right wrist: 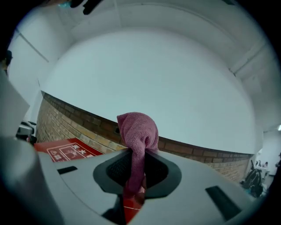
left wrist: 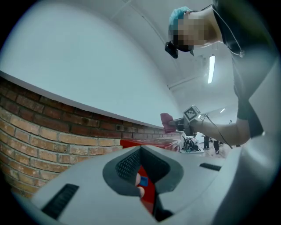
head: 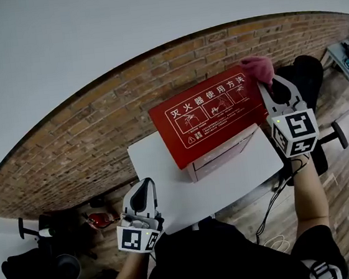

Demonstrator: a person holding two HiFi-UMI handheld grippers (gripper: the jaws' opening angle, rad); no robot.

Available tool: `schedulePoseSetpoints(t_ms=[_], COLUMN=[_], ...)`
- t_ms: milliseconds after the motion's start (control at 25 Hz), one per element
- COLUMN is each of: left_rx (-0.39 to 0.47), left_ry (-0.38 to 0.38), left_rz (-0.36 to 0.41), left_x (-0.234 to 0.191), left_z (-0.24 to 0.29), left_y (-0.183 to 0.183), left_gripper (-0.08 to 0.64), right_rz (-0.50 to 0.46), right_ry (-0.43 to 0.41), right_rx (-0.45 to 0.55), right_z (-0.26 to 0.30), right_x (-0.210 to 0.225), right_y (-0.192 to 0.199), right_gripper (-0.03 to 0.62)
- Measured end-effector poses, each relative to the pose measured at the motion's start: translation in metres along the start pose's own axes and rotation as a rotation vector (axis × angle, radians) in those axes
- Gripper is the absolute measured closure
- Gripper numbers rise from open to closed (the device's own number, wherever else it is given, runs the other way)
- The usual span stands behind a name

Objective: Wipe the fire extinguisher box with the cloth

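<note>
Your right gripper [head: 267, 85] is clamped on the pink cloth [head: 257, 67], at the 2 o'clock corner of the red box [head: 210, 122] headed "灭火器使用方法". Your left gripper [head: 144, 186] is closed and empty, at the 8 o'clock edge of the white table [head: 229, 182].

Even, dimmish light; heavy fisheye curvature, seemingly soft edges.

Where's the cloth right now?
The cloth is pinched in the right claw, at the head view's upper right, by the far right corner of the red fire extinguisher box.
</note>
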State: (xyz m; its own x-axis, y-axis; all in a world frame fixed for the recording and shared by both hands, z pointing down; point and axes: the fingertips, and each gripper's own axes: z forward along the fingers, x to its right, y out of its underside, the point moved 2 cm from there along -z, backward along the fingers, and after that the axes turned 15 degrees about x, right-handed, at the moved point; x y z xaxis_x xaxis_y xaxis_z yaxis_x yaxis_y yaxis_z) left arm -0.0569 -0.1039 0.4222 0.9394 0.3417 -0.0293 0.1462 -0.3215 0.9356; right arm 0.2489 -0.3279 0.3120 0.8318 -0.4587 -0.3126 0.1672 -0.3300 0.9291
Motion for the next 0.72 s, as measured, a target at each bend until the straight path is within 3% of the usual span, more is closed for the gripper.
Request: schedulePoseSetpoints(t_ms=[440,720], left_rx=[0.037,0.059], left_ry=[0.136,0.173], left_rz=[0.026,-0.019], left_x=[0.028,0.044], left_z=[-0.027,-0.082], left_y=[-0.041,-0.062], left_gripper=[0.512,0.512], right_rz=[0.126,0.169], right_ry=[-0.011,0.0], right_rx=[0.083,0.077], right_z=[-0.102,-0.167], right_x=[-0.11,-0.18], right_y=[-0.03,-0.05], right_gripper=[0.523,0.523])
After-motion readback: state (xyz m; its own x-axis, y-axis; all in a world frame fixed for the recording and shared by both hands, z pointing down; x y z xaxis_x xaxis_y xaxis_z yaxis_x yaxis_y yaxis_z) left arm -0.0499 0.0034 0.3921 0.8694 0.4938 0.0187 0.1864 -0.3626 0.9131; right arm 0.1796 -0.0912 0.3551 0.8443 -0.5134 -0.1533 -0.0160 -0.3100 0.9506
